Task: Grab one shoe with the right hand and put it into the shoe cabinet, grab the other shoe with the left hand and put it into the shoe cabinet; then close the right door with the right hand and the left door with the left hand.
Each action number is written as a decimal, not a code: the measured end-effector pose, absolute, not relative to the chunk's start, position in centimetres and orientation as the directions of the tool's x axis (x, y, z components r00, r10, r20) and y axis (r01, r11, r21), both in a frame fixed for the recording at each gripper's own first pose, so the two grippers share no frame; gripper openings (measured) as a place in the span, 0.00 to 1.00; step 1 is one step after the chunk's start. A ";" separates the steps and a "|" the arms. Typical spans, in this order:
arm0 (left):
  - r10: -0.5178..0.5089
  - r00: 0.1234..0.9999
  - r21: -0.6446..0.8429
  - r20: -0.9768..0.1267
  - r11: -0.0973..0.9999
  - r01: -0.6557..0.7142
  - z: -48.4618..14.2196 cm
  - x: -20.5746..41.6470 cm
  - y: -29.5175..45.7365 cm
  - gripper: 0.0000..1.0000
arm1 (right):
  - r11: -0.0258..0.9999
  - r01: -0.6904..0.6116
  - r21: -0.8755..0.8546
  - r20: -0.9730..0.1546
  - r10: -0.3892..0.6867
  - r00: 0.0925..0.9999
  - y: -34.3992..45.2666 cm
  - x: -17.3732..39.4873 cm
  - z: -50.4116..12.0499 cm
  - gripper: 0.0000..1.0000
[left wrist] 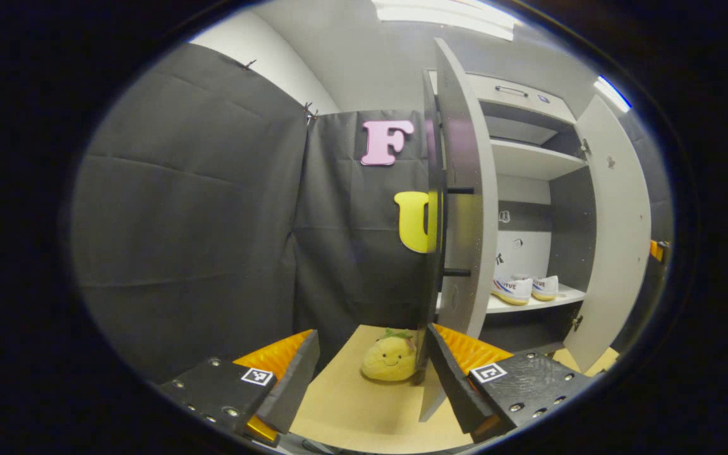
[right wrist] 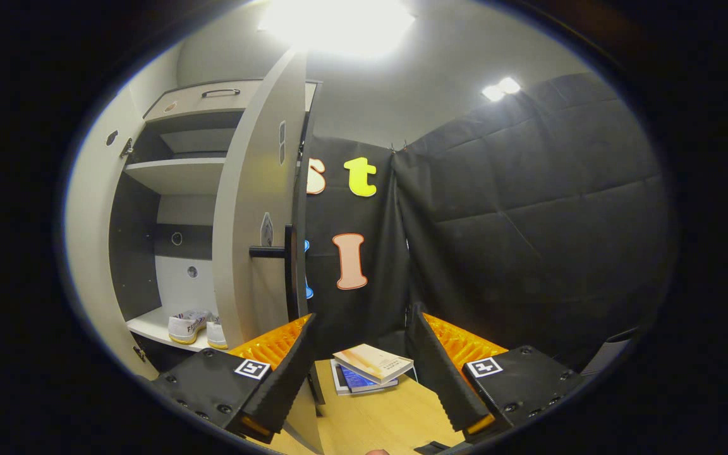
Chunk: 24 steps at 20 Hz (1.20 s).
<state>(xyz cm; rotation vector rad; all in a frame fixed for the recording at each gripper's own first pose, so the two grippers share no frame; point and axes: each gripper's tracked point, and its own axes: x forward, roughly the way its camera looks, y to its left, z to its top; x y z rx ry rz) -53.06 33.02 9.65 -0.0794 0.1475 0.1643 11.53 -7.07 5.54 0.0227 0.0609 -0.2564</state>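
In the left gripper view, the left gripper (left wrist: 369, 373) sat lowest and nearest, its two fingers spread wide apart and holding nothing. Between the fingers lay a light wooden floor (left wrist: 351, 411), and on it a small yellow plush toy (left wrist: 390, 358) with a smiling face and a green tuft rested just beside the bottom edge of the left door (left wrist: 462, 208). That door stood open, seen almost edge-on, with a dark bar handle (left wrist: 459, 230) projecting from it. Farther back, the shoe cabinet (left wrist: 531, 158) was open, and a pair of white shoes (left wrist: 525, 289) with pale yellow soles sat side by side on its lower shelf (left wrist: 566, 296). The right door (left wrist: 617, 234) hung open on the far side of the opening. In the right gripper view, the right gripper (right wrist: 361, 373) likewise showed its fingers well apart and empty. Just beyond them, a small stack of books (right wrist: 370, 366) lay on the wooden floor. To the left, the right door stood open, with its dark handle (right wrist: 272, 253) sticking out near its edge. Deeper in, the two white shoes rested on the cabinet's lower shelf, partly hidden behind the door's edge.
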 end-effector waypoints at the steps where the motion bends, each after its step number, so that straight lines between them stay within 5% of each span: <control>1: 0.152 0.977 -0.067 -0.153 0.984 -0.163 9.5 -52.7 33.2 0.96 | 0.969 0.248 0.016 -0.063 -0.246 0.967 -6.5 11.4 5.5 0.97; 11: 0.108 0.983 -0.094 -0.146 0.988 -0.122 8.3 -50.1 35.6 0.96 | 0.989 0.148 0.027 -0.057 -0.146 0.988 0.5 12.2 5.6 0.97; 24: 0.171 0.973 -0.103 -0.156 0.977 -0.189 7.1 -50.9 41.4 1.00 | 0.999 0.033 0.014 -0.068 -0.032 0.997 8.6 15.5 4.8 0.97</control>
